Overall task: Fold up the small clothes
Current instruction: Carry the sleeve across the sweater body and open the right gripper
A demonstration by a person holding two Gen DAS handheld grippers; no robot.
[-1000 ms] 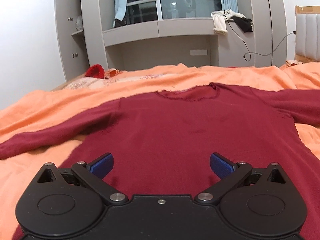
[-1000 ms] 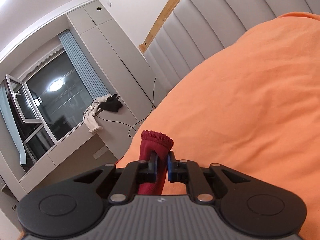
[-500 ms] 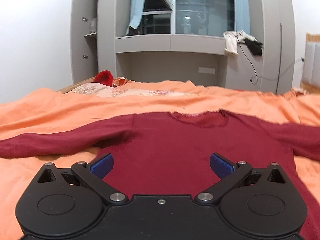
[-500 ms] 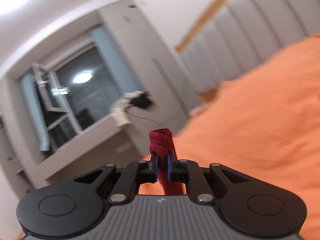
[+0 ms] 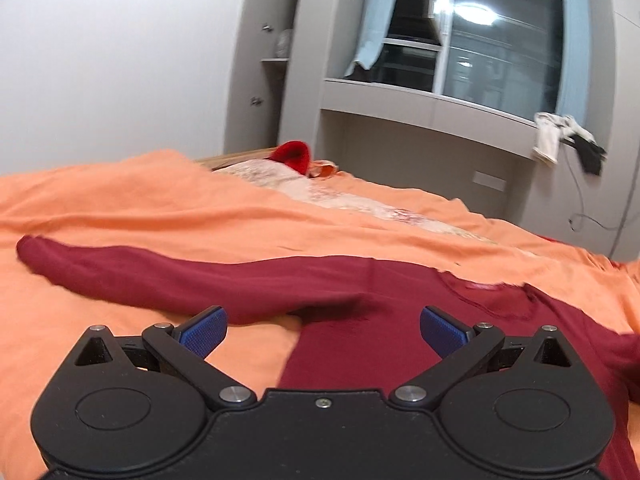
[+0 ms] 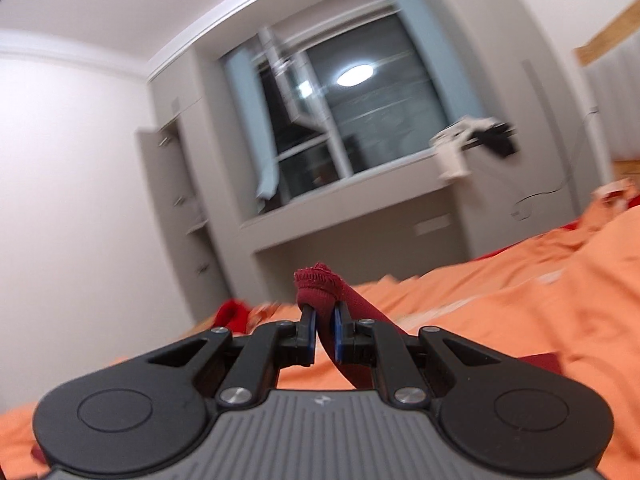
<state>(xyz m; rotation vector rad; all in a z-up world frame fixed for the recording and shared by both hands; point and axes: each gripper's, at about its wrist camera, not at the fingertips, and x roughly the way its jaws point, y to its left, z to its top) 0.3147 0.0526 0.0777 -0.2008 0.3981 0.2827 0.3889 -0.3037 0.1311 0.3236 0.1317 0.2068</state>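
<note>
Right tongs clamped on sweater cuff; left tongs apart, empty.

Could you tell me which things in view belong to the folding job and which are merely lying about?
Part of the job:
- dark red top, spread on the orange bedcover
- its sleeve cuff, pinched in the right tool
- left tool, open above the top

Lying about:
- bright red item at the bed's far edge
- white and black clothes on the ledge
- cable
</note>
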